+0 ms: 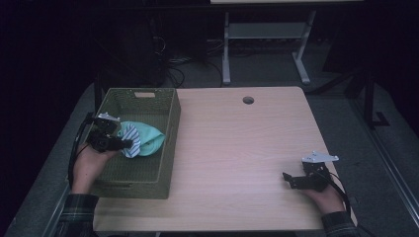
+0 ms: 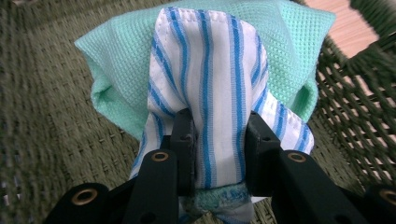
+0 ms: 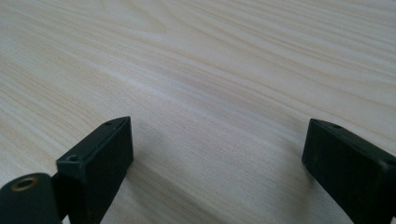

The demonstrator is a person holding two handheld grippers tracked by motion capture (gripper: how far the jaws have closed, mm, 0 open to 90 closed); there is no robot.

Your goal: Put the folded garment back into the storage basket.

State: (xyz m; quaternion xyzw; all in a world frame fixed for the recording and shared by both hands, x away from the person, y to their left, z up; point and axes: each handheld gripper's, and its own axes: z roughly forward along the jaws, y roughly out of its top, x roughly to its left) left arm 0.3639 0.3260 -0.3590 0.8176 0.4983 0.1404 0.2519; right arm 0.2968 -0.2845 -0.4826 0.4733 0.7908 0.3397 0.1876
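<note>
Inside the green basket (image 1: 148,177), the left tool (image 2: 219,135) is clamped on a striped cloth (image 2: 210,65), with a mint cloth (image 2: 121,60) just behind it. It looks ready to let go next. The right tool (image 3: 219,149) rests apart on the surface (image 3: 210,56).

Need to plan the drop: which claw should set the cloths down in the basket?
Left. The left claw already grips the blue-striped white cloth over the green woven basket; the right claw rests open, across the table.

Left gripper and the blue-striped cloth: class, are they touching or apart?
Touching. In the left gripper view, the left gripper has both black jaws pressed against the sides of the blue-striped cloth, pinching its fold, above the green woven basket.
</note>
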